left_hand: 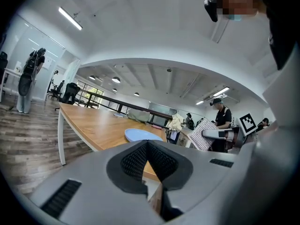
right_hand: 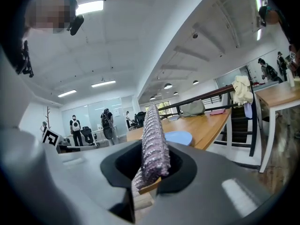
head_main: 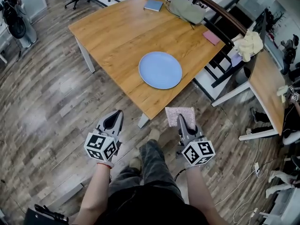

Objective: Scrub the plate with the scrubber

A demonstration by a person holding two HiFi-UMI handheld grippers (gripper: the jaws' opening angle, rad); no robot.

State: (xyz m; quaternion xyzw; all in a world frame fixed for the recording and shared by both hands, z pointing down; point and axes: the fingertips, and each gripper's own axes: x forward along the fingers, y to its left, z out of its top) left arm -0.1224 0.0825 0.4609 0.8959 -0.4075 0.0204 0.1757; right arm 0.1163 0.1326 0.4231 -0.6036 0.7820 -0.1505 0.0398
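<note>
- The right hand-held gripper [head_main: 183, 122] was clenched on the pinkish-grey woven square scrubber [head_main: 180, 112], held edge-up just short of the desk's near corner.
- The left hand-held gripper [head_main: 114, 118] had its jaws together on nothing.
- The pale blue round plate [head_main: 160, 70] lay flat by the near edge of the light wooden desk [head_main: 117, 32], well apart from both.
- Likely best approach: lay the scrubber face flat on the plate and steady the rim with the left, as the smooth wood may let the plate slide.
- The room was an open office with a grey plank floor [head_main: 47, 102] and more desks to the right.
</note>
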